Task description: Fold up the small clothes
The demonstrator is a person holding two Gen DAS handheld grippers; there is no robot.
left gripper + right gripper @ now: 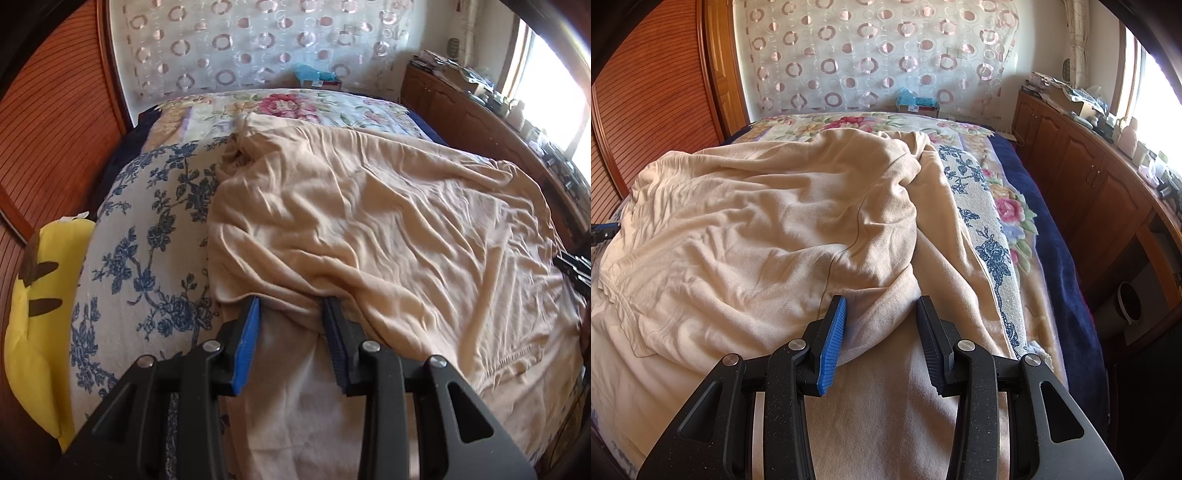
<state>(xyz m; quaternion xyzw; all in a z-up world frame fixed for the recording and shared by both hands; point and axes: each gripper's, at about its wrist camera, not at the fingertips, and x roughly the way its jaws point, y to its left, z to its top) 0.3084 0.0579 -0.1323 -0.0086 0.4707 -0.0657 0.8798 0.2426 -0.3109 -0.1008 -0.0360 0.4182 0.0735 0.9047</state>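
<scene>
**Mid-fold on the bed: cloth doubled over, both sets of fingers slack.**

Sprawls crumpled across the bed's blue-flowered white bedspread (147,240), this large beige knit garment (369,221), with its near edge turned back on itself into a soft rolled fold. Left gripper (291,301) pointing steeply down at that fold, fingers apart, cloth draped over their tips but not visibly pinched. Right gripper (881,301) likewise angled down at the other end of the fold, fingers apart, a ridge of fabric lying between them without clear pressure from either pad. Reads as a fold set down and let go, still lumpy and uneven. Calls next for a fresh pinch on an outer edge or a sleeve, then a flat, even carry across, with wrinkles smoothed first.
</scene>
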